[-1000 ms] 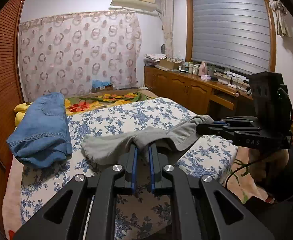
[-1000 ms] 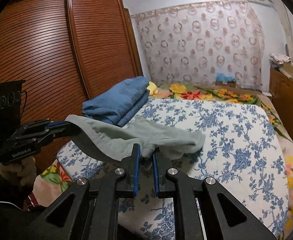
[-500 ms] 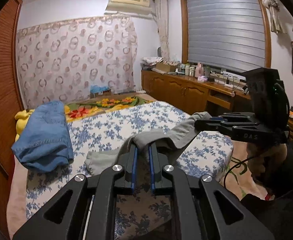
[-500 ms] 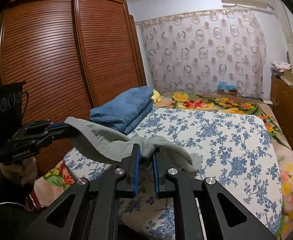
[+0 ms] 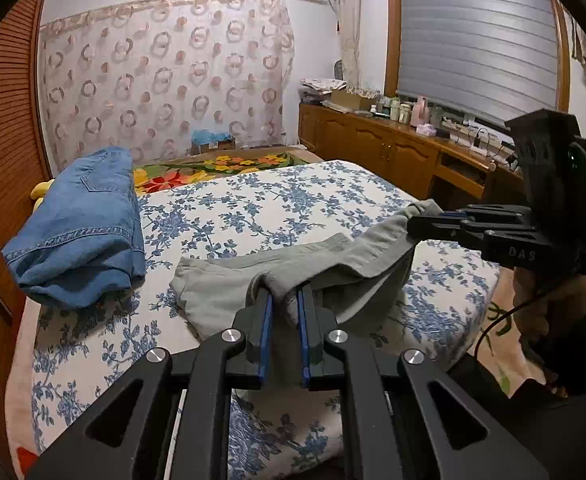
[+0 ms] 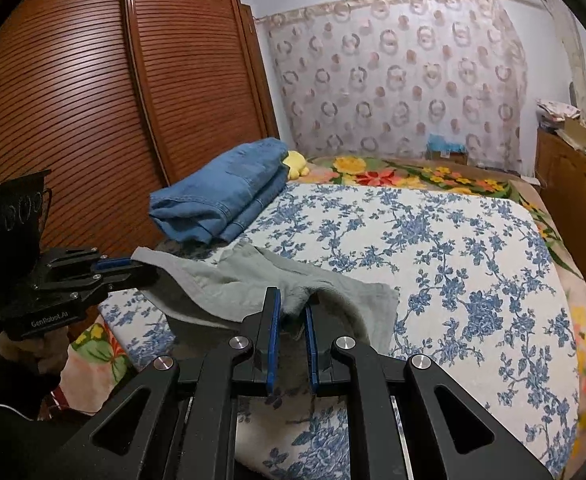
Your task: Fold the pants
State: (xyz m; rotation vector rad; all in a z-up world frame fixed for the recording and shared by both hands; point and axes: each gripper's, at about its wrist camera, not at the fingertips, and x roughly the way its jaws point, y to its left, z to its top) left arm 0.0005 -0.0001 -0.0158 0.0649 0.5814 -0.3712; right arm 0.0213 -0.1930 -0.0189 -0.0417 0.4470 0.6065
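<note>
Grey pants (image 5: 221, 296) lie partly on the blue-flowered bed (image 5: 277, 208), folded over near its front edge. My left gripper (image 5: 283, 300) is shut on one corner of the pants. My right gripper (image 5: 413, 228) is shut on the other corner, to the right. In the right wrist view the right gripper (image 6: 293, 304) pinches the grey pants (image 6: 229, 280), and the left gripper (image 6: 141, 268) holds the edge at the left. The cloth between the grippers sags onto the bed.
Folded blue jeans (image 5: 81, 220) lie at the bed's left side, by a yellow toy (image 6: 297, 162). A wooden wardrobe (image 6: 93, 120) stands left of the bed. A wooden cabinet (image 5: 393, 152) with small items runs along the right wall.
Both grippers have lowered with the pants. The far end of the pants now lies flatter on the bed, closer to the front edge.
</note>
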